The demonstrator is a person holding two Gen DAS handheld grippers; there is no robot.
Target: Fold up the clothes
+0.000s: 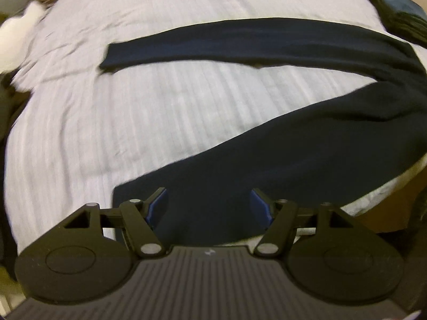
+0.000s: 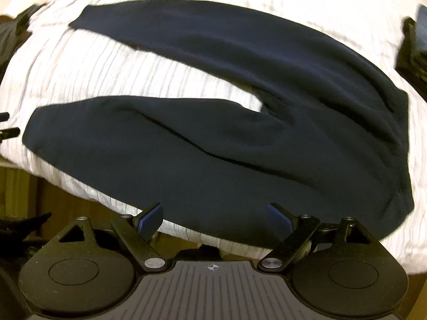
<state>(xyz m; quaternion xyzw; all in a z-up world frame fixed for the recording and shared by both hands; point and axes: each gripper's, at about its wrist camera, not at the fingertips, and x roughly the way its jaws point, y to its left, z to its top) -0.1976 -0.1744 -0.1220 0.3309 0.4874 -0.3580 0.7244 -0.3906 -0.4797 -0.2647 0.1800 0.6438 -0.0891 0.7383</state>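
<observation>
step: lining up the first fold | trousers (image 2: pixel 240 122) spread in a V ahead | left gripper (image 1: pixel 209 202) and right gripper (image 2: pixel 214 217) — jaws apart, empty | next: I pinch near leg's hem — carry it over the far leg

Dark navy trousers (image 2: pixel 267 133) lie flat on the bed, legs spread in a V. In the right wrist view the waist sits at right, one leg reaches upper left, the other lower left.
</observation>
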